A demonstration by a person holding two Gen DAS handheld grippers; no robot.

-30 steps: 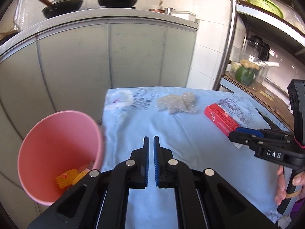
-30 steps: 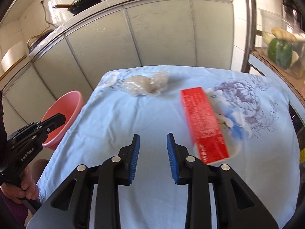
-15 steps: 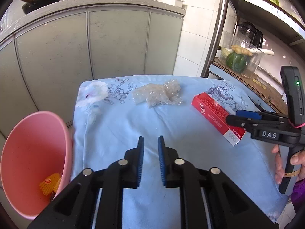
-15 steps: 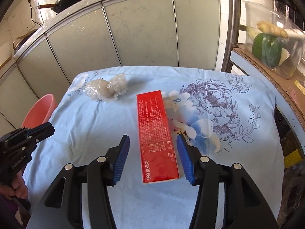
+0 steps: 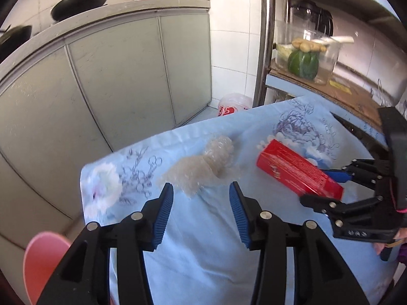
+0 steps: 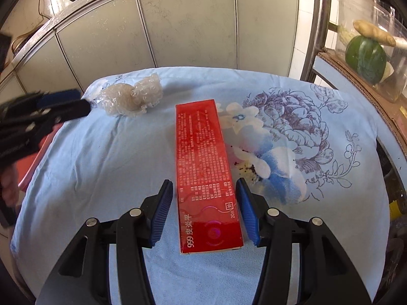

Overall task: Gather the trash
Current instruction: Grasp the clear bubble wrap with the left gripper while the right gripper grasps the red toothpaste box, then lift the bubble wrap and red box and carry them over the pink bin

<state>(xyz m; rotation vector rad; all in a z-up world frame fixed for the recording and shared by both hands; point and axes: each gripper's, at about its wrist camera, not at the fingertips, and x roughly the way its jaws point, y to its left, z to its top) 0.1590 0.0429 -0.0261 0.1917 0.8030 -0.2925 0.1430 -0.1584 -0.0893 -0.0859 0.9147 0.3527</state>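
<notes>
A crumpled wad of clear bubble wrap (image 5: 203,170) (image 6: 132,99) lies near the far edge of the blue floral tablecloth (image 5: 203,241). My left gripper (image 5: 201,190) (image 6: 76,103) is just short of the wad. Its jaws are opening and only the wad's near edge reaches between the tips. A long red carton (image 6: 206,172) (image 5: 297,175) lies flat to the right. My right gripper (image 6: 203,188) (image 5: 323,188) straddles the carton's near end, open, with its pads close to the sides but not pressing. The pink bin (image 5: 43,254) (image 6: 38,152) stands below the table's left edge.
Grey cabinet doors (image 5: 114,76) run behind the table, with pans on the counter above. A metal post (image 5: 264,38) and a shelf holding a clear tub with a green squash (image 5: 304,62) stand at the right. A plastic bag (image 5: 234,105) lies on the floor behind.
My left gripper swung right, away from the pink bin and up to the bubble wrap, and went from shut to open. My right gripper opened wider and came down around the red carton.
</notes>
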